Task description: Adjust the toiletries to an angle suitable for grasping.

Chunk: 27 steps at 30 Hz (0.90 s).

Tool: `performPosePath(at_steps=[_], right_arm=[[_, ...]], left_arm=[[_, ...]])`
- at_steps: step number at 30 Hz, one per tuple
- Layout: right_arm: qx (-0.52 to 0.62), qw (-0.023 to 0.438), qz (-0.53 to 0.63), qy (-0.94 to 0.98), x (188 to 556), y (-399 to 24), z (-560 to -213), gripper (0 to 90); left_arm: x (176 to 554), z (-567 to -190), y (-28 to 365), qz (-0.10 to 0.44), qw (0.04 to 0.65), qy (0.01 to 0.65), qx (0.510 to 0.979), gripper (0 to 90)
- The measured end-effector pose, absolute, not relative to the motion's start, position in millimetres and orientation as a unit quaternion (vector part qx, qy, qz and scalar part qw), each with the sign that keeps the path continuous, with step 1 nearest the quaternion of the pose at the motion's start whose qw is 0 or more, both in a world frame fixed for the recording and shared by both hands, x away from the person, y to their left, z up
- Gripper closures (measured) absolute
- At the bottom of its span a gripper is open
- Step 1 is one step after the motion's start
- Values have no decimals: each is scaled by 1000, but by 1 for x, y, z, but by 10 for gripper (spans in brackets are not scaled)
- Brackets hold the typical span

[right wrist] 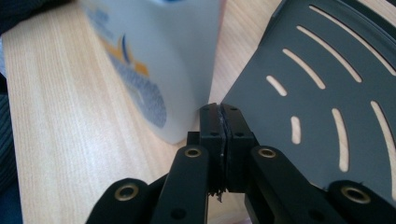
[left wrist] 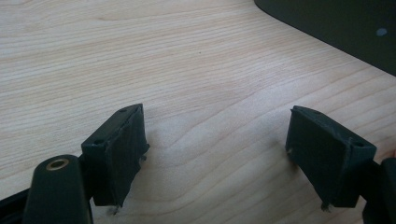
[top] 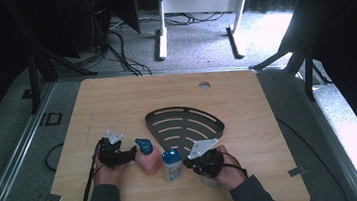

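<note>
A pink bottle (top: 148, 158) with a blue cap stands on the wooden table (top: 257, 107), and a white bottle (top: 172, 166) with a blue cap stands just to its right. Behind them lies a black fan-shaped slotted tray (top: 165, 116). My left gripper (top: 132, 153) rests at the pink bottle's left side. In the left gripper view this gripper (left wrist: 215, 119) is open over bare wood, nothing between its pads, the tray's corner (left wrist: 336, 28) beyond. My right gripper (top: 188, 162) sits right of the white bottle. It (right wrist: 220, 109) is shut, pad against pad, with the white bottle (right wrist: 159, 60) just ahead-left and the tray (right wrist: 317, 107) ahead-right.
A round cable hole (top: 204, 84) sits near the table's far edge. Cables trail from both grippers toward the front edge. A white desk frame (top: 197, 13) and floor cables lie beyond the table. Bare wood spreads across the far and right parts of the tabletop.
</note>
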State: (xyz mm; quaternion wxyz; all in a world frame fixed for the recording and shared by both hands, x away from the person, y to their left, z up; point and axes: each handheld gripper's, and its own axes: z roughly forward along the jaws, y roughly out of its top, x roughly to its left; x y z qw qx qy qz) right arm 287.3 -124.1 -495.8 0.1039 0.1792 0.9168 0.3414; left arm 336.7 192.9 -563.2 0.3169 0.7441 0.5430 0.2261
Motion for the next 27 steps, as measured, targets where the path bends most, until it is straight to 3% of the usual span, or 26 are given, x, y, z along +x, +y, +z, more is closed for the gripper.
performPosePath(at_steps=[7, 12, 13, 16, 18, 19, 27], right_arm=[[177, 102, 343, 917, 259, -118, -499, 845], [174, 94, 338, 920, 253, -113, -502, 840], [176, 96, 333, 921, 251, -110, -504, 840], [189, 94, 344, 915, 251, -109, -505, 843], [195, 96, 347, 913, 251, -108, -506, 846], [202, 98, 346, 911, 253, -105, -507, 853], [220, 113, 341, 907, 260, -91, -508, 858]], left_arm=[[335, -563, 192, 226, 319, 540, 745, 221], [330, -560, 196, 223, 322, 534, 749, 353], [328, -558, 198, 221, 317, 538, 749, 470], [321, -553, 204, 217, 299, 548, 751, 653], [315, -551, 206, 209, 305, 543, 754, 679], [310, -548, 207, 210, 311, 540, 753, 752], [267, -537, 198, 195, 353, 491, 772, 854]])
